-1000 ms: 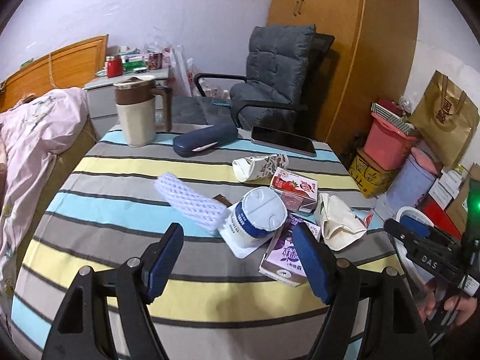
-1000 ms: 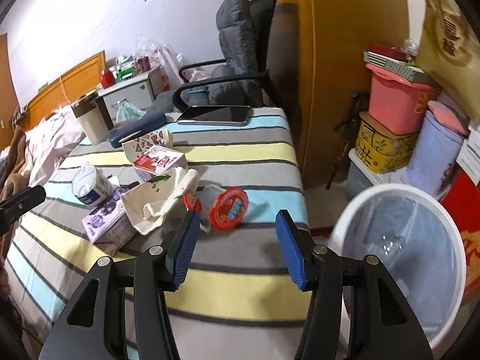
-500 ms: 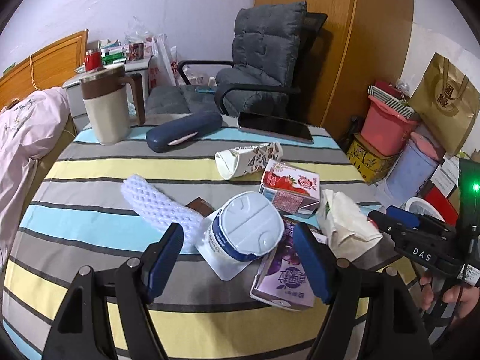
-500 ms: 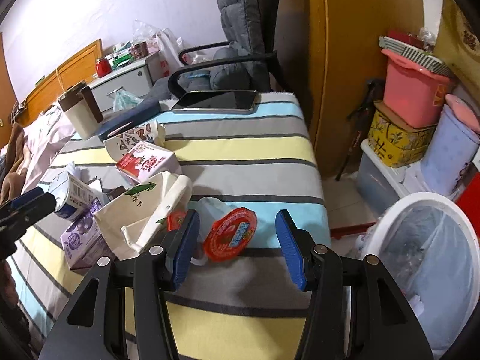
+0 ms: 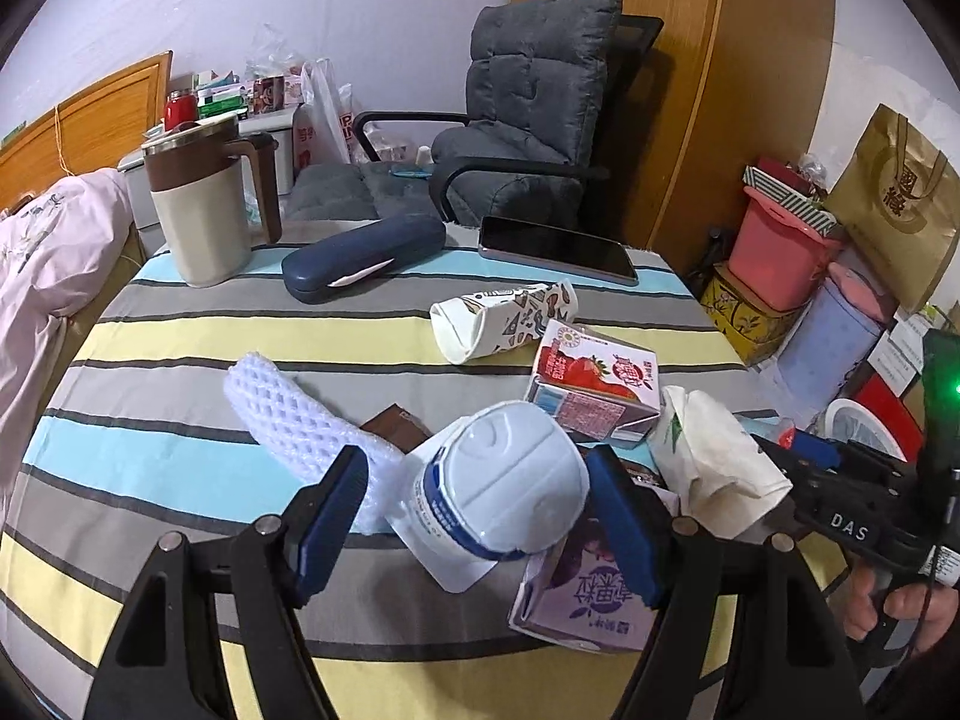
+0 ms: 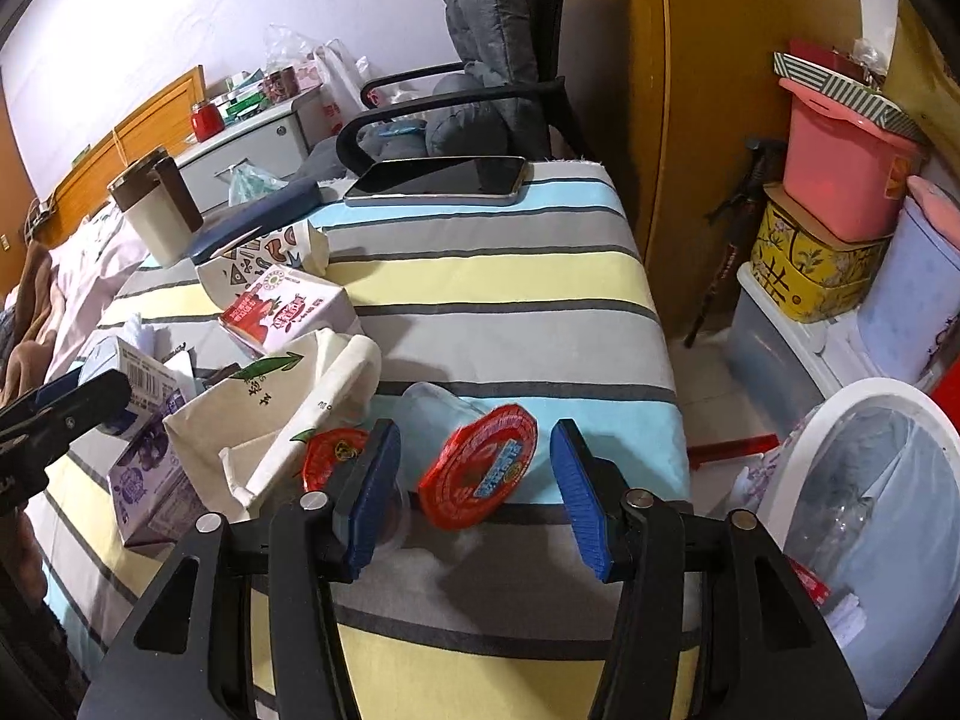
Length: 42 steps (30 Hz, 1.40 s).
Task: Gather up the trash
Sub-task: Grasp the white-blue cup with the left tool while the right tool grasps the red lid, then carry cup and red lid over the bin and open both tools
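Left claw (image 5: 474, 516) is spread wide around a white-and-blue cup (image 5: 498, 504) lying tipped on the striped table (image 5: 180, 354), pads not touching it. Right claw (image 6: 474, 486) is also wide, straddling a clear cup with a red foil lid (image 6: 480, 468) near the table edge. White trash bin (image 6: 870, 540) sits on the floor just beside it.
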Tool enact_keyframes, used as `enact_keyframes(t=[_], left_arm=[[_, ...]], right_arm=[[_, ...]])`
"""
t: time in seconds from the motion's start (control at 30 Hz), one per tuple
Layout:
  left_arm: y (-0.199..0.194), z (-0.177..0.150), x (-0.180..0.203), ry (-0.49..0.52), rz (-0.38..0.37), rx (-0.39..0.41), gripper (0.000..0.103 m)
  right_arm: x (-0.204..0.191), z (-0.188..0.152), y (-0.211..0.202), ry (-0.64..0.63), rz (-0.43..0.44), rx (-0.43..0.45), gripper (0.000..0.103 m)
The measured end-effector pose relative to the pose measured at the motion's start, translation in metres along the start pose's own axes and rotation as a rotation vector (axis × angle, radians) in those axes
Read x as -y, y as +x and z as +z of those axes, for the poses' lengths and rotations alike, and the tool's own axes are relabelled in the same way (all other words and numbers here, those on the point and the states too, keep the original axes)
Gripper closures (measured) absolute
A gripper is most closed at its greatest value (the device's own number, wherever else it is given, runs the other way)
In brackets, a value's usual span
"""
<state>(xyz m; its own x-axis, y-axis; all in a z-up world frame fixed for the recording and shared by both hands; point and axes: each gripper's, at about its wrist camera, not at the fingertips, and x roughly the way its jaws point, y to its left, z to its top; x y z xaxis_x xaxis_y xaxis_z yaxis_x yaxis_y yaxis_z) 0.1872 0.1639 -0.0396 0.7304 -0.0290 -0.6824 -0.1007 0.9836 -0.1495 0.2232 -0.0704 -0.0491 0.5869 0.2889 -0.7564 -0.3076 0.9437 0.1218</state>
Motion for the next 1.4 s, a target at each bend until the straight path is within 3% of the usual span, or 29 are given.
enact_keyframes(t=[0.2,0.83,1.4], left_arm=[[0.001,0.000,0.001,0.008,0.007,0.001,0.045],[-0.035,-0.002,0.009,0.030,0.020,0.074,0.046],[-0.086,-0.006,0.041,0.082,-0.009,0.143,0.046]], right_arm=[[-0.001,0.000,-0.001,-0.010,-0.003,0.006,0.054],[-0.001,-0.004,-0.024,0.002,-0.009,0.082,0.055],[0.001,-0.015,-0.073,0.011,0.001,0.183,0.055]])
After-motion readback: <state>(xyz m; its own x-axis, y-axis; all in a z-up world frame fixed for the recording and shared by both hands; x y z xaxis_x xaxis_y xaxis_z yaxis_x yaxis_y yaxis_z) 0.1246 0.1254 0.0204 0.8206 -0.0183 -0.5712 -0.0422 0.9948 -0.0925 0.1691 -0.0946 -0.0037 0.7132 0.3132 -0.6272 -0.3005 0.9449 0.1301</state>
